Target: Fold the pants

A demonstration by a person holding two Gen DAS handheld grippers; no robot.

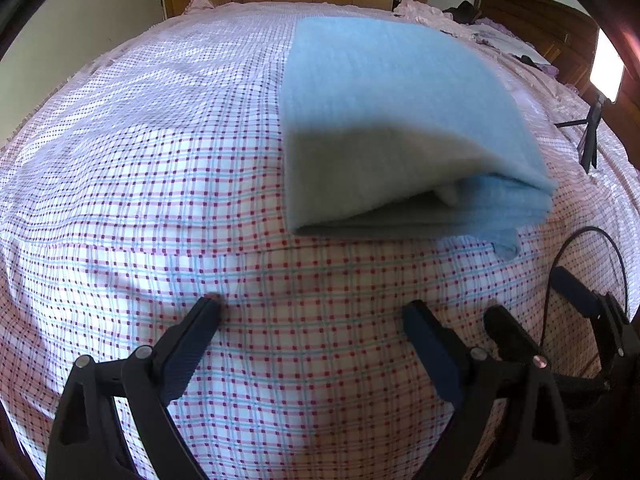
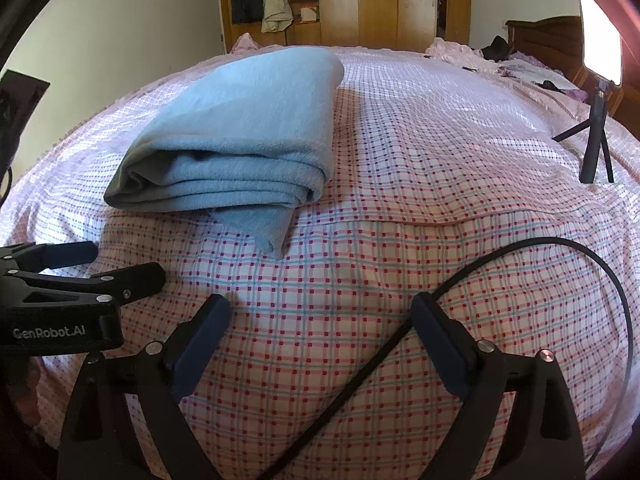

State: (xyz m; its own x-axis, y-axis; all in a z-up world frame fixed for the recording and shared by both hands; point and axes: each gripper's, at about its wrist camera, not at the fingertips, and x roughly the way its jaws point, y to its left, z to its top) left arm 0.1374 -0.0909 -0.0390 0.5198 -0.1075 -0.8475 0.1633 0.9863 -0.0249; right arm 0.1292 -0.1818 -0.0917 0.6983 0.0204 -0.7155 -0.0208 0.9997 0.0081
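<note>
The light blue pants (image 1: 392, 112) lie folded in a thick stack on the checked bedsheet (image 1: 160, 200); they also show in the right wrist view (image 2: 248, 120), with one loose corner hanging out at the near edge. My left gripper (image 1: 312, 308) is open and empty, just in front of the stack; it also shows at the left in the right wrist view (image 2: 124, 264). My right gripper (image 2: 320, 308) is open and empty, to the right of the stack; it shows at the right edge of the left wrist view (image 1: 528, 296).
A black cable (image 2: 520, 248) loops across the sheet by my right gripper. A small black tripod with a bright light panel (image 2: 596, 136) stands on the bed at the right. Wooden wardrobes (image 2: 380, 0) and a headboard (image 2: 540, 36) are behind. Clothes lie near the headboard.
</note>
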